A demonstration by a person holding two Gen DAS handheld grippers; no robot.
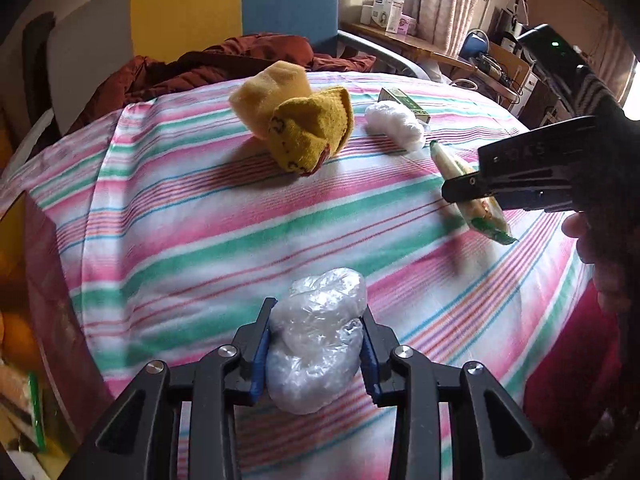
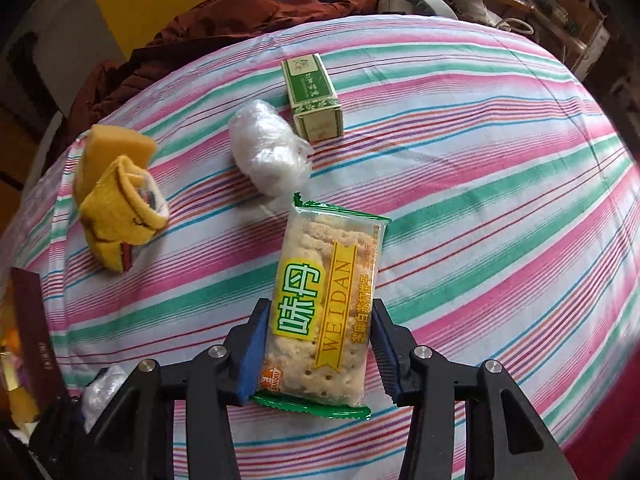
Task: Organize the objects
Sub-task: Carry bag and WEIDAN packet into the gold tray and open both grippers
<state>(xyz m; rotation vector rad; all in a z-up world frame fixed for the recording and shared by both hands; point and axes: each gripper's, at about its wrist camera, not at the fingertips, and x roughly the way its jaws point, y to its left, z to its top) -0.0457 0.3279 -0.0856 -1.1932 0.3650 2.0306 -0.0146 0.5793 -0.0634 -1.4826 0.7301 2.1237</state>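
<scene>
Left claw (image 1: 316, 356): clamped on a crumpled clear plastic bag bundle (image 1: 316, 344), both blue pads (image 1: 262, 356) pressed into its sides. The bundle bulges up past the fingertips, over the striped bedsheet (image 1: 192, 216).

Right claw (image 2: 318, 344): a Weidan cracker packet (image 2: 326, 300) stands lengthwise between its fingers, green crimped ends at top and bottom. The left pad (image 2: 252, 356) lies against the packet's edge; the right pad sits just beside the other edge, and contact there cannot be made out. In the left wrist view the right claw (image 1: 468, 194) shows from the side with the packet hanging in its tip, clear of the sheet, so it is gripped. Part of the person's hand (image 1: 588, 240) shows at the right edge of that view.

Farther out on the sheet: a second plastic bag bundle (image 2: 268, 156), just beyond the packet's top end. Just behind it, nearly touching, lies a small green carton (image 2: 314, 96), long side running away from the camera. To the left, well apart from both, a heap of yellow socks (image 2: 120, 208), one folded with a patterned cuff showing.

At the far edge of the bed, a rumpled dark red blanket (image 1: 224, 60). Behind it, a yellow and blue panel (image 1: 236, 4).

Near left edge, beside the bed: a dark maroon box (image 2: 34, 320), contents unclear.
</scene>
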